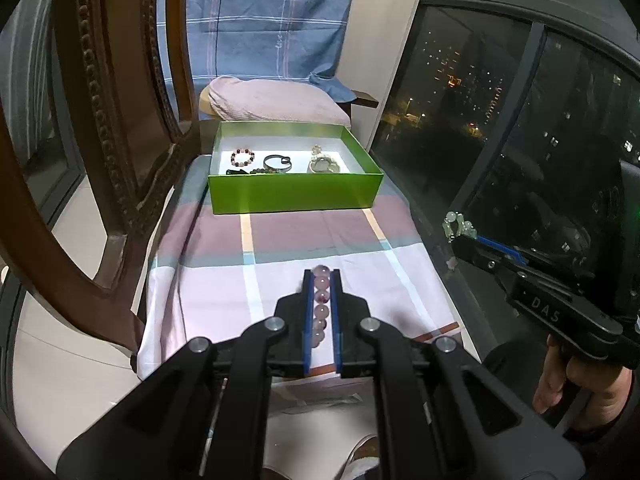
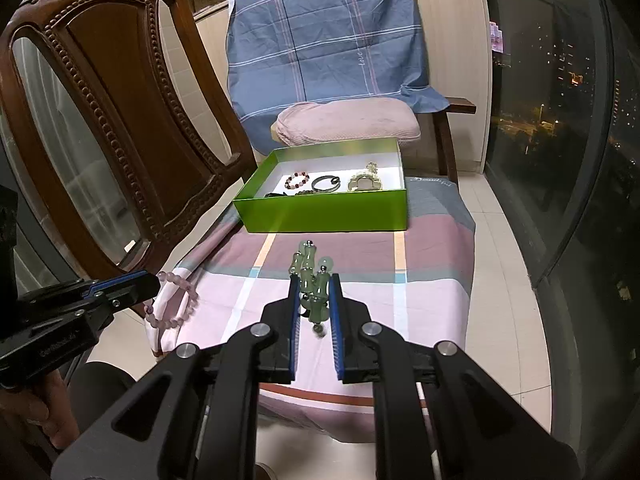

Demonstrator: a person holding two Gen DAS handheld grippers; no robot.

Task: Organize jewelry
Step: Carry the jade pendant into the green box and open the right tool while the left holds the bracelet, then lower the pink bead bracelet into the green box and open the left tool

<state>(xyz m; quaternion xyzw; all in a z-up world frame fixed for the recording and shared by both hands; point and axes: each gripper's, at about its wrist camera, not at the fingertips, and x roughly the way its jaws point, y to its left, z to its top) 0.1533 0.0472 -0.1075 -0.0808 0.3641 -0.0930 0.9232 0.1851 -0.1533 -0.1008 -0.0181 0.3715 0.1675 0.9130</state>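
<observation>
Pink beads (image 1: 321, 307) left, jade beads (image 2: 311, 276) right.
Your left claw (image 1: 321, 276) and right claw (image 2: 314, 280) each clamp theirs, short of the box (image 2: 324, 211).

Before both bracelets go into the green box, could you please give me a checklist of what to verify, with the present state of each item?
1. Left gripper shut on the pink round-bead bracelet: ok.
2. Right gripper shut on the pale green jade-like bracelet: ok.
3. Open green cardboard box has no lid on it: ok.
4. Bare white floor in the box for two more pieces: ok.
5. Firmness of either grip: cannot tell.
6. Pink bracelet hangs clear of the carved wooden chair: ok.
</observation>
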